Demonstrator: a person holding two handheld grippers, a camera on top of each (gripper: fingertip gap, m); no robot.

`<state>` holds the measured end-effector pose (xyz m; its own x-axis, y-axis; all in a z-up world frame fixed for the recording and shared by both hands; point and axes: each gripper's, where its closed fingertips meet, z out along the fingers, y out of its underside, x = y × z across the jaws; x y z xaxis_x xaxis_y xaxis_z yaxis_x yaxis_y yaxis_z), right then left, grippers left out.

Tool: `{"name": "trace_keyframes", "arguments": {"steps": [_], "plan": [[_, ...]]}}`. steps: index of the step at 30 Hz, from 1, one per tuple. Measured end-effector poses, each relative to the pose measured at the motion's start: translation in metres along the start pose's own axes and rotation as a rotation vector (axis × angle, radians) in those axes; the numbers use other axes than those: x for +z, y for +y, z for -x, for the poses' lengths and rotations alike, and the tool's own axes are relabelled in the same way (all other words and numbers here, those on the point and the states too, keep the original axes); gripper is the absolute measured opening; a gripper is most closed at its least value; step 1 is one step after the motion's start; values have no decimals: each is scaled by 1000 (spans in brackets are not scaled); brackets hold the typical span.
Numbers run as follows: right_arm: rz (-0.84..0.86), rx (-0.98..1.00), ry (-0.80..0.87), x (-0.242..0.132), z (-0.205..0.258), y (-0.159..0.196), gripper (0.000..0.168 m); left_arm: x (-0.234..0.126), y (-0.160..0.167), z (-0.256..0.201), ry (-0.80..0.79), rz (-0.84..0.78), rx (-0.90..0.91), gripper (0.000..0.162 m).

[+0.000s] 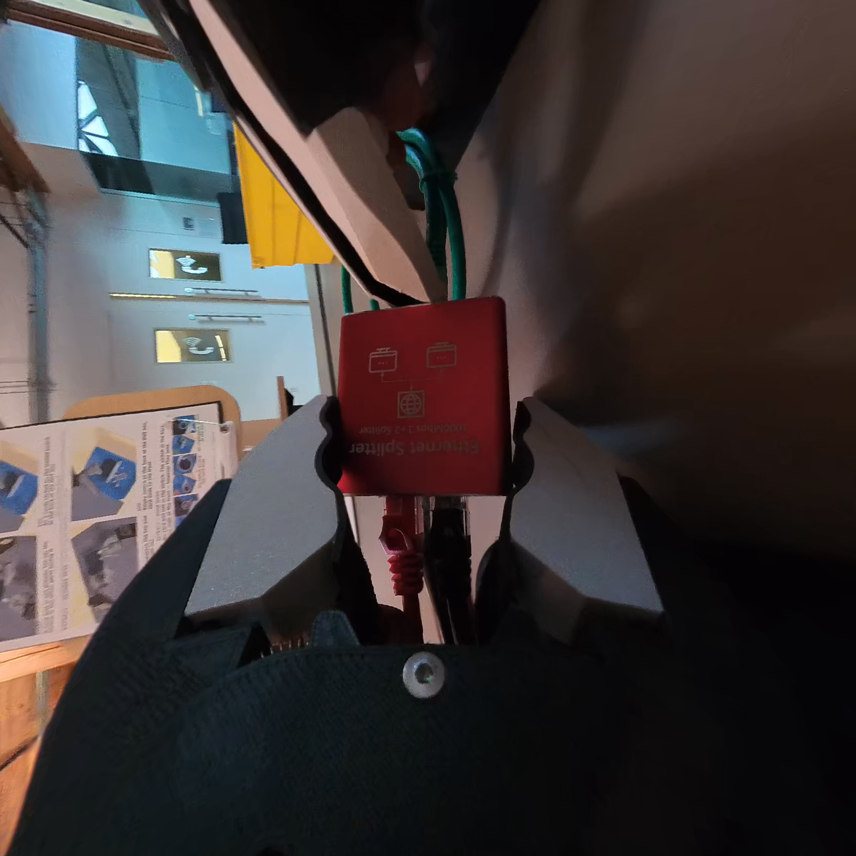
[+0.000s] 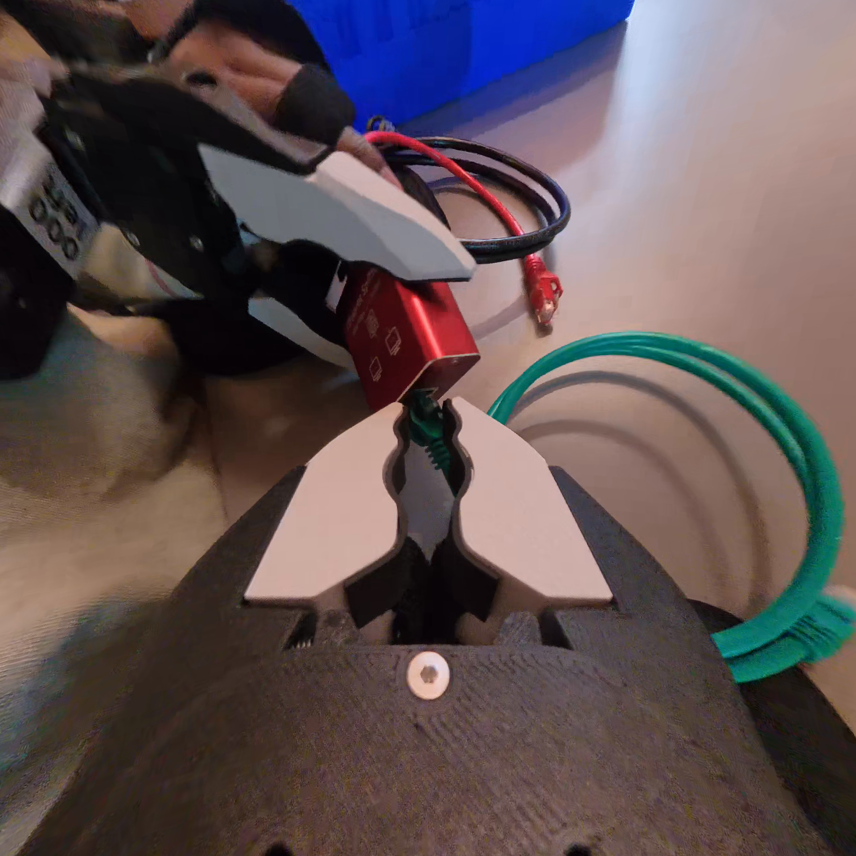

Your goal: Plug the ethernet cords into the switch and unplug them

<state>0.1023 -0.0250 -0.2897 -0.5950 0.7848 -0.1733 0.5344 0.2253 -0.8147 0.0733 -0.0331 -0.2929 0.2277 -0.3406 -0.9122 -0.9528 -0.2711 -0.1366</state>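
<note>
The left gripper, with smooth grey fingers and wavy black pads, pinched the small red anodised-metal switch box by its two side faces, holding it off the pale matte desk. At the box's near end in the left wrist view, a ribbed red plug and a black plug sat in adjacent ports, their cords cut off behind the gripper body. At the box's far end, the right gripper was closed on the green ethernet plug, right at the port; whether it was fully seated was hard to make out. Out from the box, the green cord looped doubled across the desk. Beyond the box lay coiled red and black cords, a loose red connector and a blurred blue bin, contents unseen.
</note>
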Motion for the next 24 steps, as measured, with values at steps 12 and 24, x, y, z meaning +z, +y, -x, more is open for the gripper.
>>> {"name": "trace_keyframes", "arguments": {"steps": [12,24], "plan": [[151,-182,210,1,-12,-9,14,1,11,10,-78,46,-32,72],[-102,-276,221,-77,-27,-52,13,4,24,20,-87,65,-186,72]]}}
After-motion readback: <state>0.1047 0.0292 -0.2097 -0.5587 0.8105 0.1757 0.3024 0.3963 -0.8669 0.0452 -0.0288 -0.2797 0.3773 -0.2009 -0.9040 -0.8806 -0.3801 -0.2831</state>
